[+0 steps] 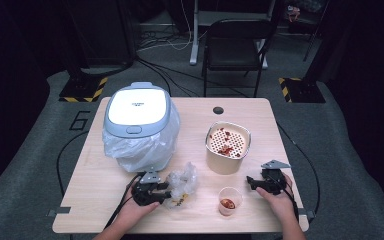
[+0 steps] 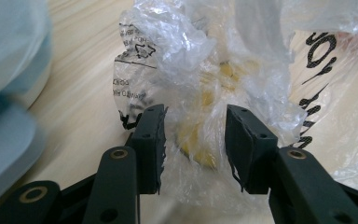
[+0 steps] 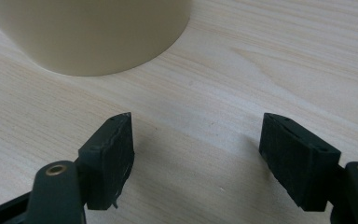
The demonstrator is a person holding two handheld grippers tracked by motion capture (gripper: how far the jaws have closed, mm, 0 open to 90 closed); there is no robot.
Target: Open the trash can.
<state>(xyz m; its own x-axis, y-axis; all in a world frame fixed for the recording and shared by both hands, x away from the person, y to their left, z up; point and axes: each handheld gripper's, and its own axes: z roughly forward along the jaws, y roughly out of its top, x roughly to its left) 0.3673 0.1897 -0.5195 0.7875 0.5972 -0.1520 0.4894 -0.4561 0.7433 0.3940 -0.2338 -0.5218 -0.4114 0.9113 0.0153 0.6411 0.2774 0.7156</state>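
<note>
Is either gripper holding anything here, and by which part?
Nothing is firmly held: the left gripper straddles the crumpled plastic bag at its near edge, pads not pressing; the right gripper is open over bare table.

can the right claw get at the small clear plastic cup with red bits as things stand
Probably yes. The right claw stands open and empty on bare wooden table, and the small clear plastic cup sits close beside it with nothing between them; the cream perforated-lid container stands farther back.
</note>
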